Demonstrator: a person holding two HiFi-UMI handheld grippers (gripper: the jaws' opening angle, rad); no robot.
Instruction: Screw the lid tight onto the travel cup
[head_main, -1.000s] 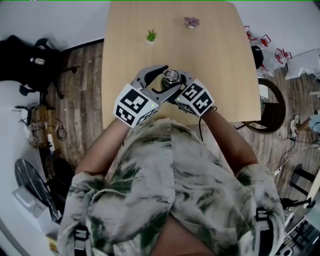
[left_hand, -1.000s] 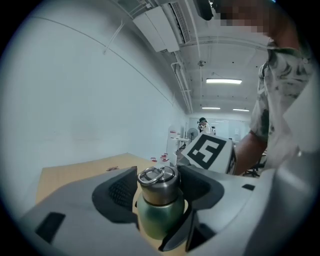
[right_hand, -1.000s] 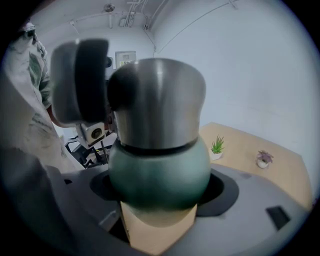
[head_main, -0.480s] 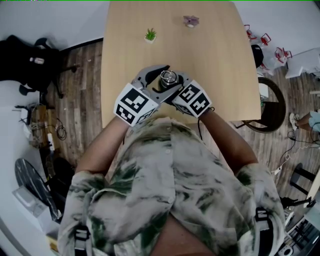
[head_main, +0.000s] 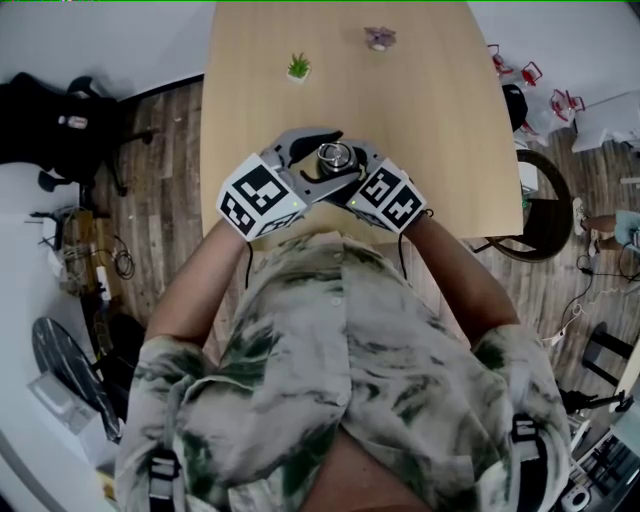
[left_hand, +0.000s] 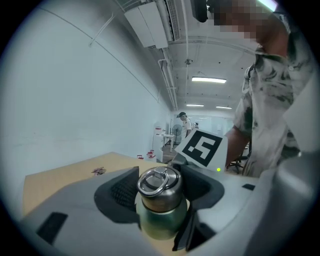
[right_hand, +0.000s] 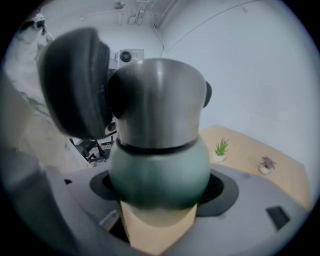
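so the dark green round-bodied travel cup (right_hand: 159, 172) with its brushed steel lid (left_hand: 159, 184) is just above the middle of the head view, over the near part of the light wooden table (head_main: 430, 120). Can't tell if it's actually resting on it. The left gripper (left_hand: 161, 195) has its black pads squeezed onto the lid, and the right gripper (right_hand: 159, 200) is clamped round the green belly lower down. A little potted green plant (head_main: 298, 68) and a small purple potted thing (head_main: 379, 38) sit at the top of the frame, well apart from the cup

Wooden table (head_main: 440, 150): green potted plant (head_main: 298, 68), purple plant (head_main: 379, 38) at far end; travel cup (head_main: 336, 157) near front.
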